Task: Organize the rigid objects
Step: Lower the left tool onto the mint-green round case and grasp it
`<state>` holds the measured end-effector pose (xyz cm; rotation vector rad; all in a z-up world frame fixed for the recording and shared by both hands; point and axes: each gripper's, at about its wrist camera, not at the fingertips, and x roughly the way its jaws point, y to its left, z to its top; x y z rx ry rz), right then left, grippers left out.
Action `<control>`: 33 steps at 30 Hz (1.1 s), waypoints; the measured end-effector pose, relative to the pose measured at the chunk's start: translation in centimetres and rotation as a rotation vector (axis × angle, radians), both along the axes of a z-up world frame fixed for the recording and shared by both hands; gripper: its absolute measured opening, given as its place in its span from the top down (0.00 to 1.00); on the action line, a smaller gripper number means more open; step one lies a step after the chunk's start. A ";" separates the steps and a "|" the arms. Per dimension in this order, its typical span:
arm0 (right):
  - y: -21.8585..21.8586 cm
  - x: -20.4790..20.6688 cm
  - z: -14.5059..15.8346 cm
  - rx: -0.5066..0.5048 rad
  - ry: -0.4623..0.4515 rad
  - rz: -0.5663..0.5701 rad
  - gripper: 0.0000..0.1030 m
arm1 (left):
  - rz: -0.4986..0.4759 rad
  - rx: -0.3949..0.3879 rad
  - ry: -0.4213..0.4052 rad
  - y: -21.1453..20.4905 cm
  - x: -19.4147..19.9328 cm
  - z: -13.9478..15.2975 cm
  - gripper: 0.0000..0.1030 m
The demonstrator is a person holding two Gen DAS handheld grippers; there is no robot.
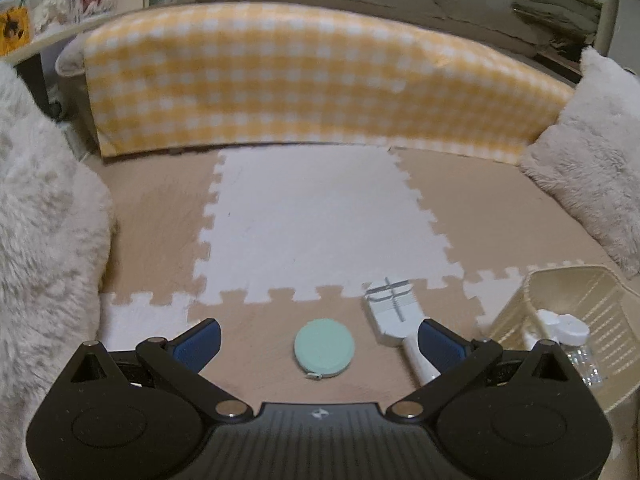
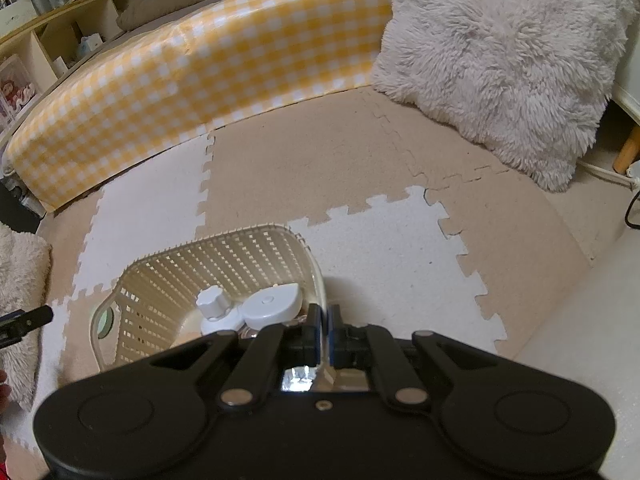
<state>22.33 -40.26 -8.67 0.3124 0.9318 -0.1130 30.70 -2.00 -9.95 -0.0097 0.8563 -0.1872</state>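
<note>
Left wrist view: left gripper (image 1: 319, 336) gapes wide around the green disc (image 1: 324, 355), so closing could snag the white tool (image 1: 394, 320) at 2 o'clock, while the right gripper (image 2: 325, 322) pinches the basket (image 2: 224, 264) rim.

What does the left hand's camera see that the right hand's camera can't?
Only the left wrist view shows the white tool lying on the mat and the left gripper wide open around the round green case; the right view only glimpses something green through the basket's wall. Only the right wrist view shows the right gripper pinched shut on the basket's rim, and wooden shelves. Both show the cream basket holding white pieces, the yellow checked cushion and the puzzle mat.
</note>
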 end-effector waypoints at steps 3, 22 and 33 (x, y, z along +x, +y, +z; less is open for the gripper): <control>0.0 -0.1 0.0 -0.003 0.000 0.002 0.96 | 0.022 -0.033 0.033 0.3 0.5 -1.4 0.00; 0.2 0.0 0.0 -0.020 0.005 0.015 0.96 | 0.148 -0.019 0.058 -0.3 2.4 -7.6 0.00; 0.4 0.1 -0.1 -0.032 0.013 0.022 0.96 | 0.070 0.035 0.025 -1.7 2.5 -7.4 0.16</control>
